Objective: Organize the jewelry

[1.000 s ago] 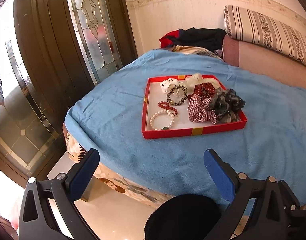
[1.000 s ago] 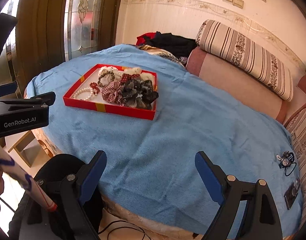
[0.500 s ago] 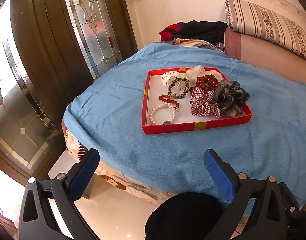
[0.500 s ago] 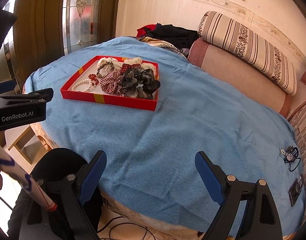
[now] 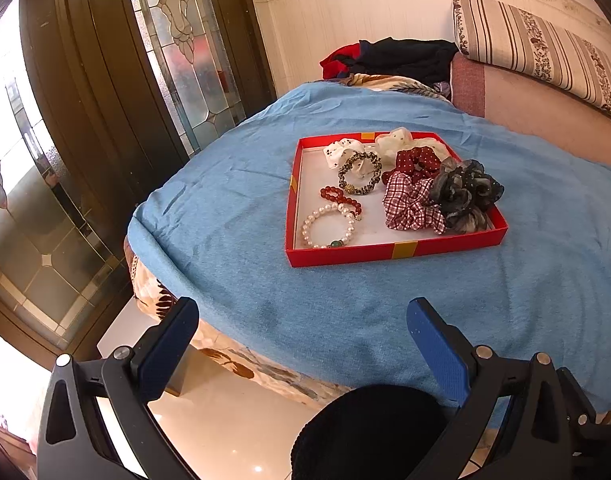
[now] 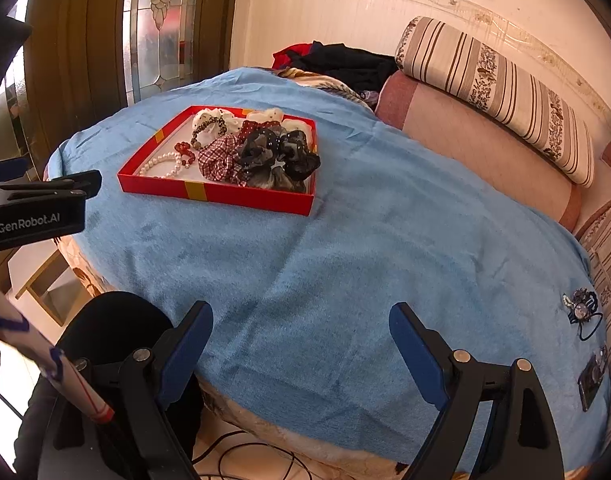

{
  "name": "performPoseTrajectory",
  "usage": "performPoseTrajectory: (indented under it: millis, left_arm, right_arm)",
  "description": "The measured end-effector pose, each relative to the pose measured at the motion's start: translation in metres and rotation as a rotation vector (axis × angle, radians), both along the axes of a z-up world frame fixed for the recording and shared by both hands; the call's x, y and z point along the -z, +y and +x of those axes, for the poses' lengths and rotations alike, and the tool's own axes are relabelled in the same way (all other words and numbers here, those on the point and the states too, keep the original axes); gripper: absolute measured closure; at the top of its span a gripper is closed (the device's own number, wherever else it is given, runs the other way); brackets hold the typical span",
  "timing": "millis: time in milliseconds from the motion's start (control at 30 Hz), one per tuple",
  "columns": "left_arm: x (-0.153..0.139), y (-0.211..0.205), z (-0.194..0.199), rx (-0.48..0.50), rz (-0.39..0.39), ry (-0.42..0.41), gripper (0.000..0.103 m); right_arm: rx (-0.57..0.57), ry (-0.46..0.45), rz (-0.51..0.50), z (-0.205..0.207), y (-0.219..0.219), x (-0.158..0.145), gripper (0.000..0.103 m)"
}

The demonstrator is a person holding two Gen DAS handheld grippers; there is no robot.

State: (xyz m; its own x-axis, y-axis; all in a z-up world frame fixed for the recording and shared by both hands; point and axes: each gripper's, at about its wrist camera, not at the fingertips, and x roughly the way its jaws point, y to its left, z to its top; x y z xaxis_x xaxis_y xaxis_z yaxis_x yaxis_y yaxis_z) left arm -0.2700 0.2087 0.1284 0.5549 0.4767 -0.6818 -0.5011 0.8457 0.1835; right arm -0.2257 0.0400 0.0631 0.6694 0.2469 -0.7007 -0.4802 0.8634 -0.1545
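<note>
Bracelets and scrunchies are sitting together in the red tray (image 5: 389,251) on the blue blanket (image 5: 233,216) of the bed, the pearl bracelet (image 5: 327,226) and red bead bracelet (image 5: 340,196) lying toward its left, the plaid scrunchie (image 5: 411,204) and grey scrunchie (image 5: 465,194) bunching to its right, probably sorted by kind. I am holding both tongs, left tongs (image 5: 303,332) and right tongs (image 6: 301,338), apart and empty, hovering near the bed's edge, well short of the tray. Only the right view is showing 2 more pieces: a jewelled hair tie (image 6: 582,312) and a dark clip (image 6: 591,376) lying far across the blanket, well apart from the tray.
</note>
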Motion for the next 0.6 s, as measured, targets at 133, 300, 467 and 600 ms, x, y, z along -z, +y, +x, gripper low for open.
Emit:
performPoseTrajectory:
  millis: [133, 300, 467, 600]
  left_arm:
    - [0.0008, 0.0002, -0.0004, -0.002, -0.002, 0.0, 0.0]
    - [0.0011, 0.0013, -0.0004, -0.004, -0.008, 0.002, 0.0]
    - [0.0012, 0.0017, 0.0005, -0.005, -0.006, 0.005, 0.0]
    - [0.0011, 0.0015, 0.0006, -0.006, -0.003, 0.005, 0.0]
  right_arm:
    - [0.004, 0.009, 0.002, 0.0014, -0.0012, 0.0027, 0.011]
    - [0.004, 0.009, 0.001, 0.0027, -0.0013, 0.0035, 0.011]
    - [0.007, 0.015, 0.004, 0.0036, -0.002, 0.0044, 0.011]
    - [0.008, 0.012, 0.007, 0.0038, -0.0033, 0.004, 0.011]
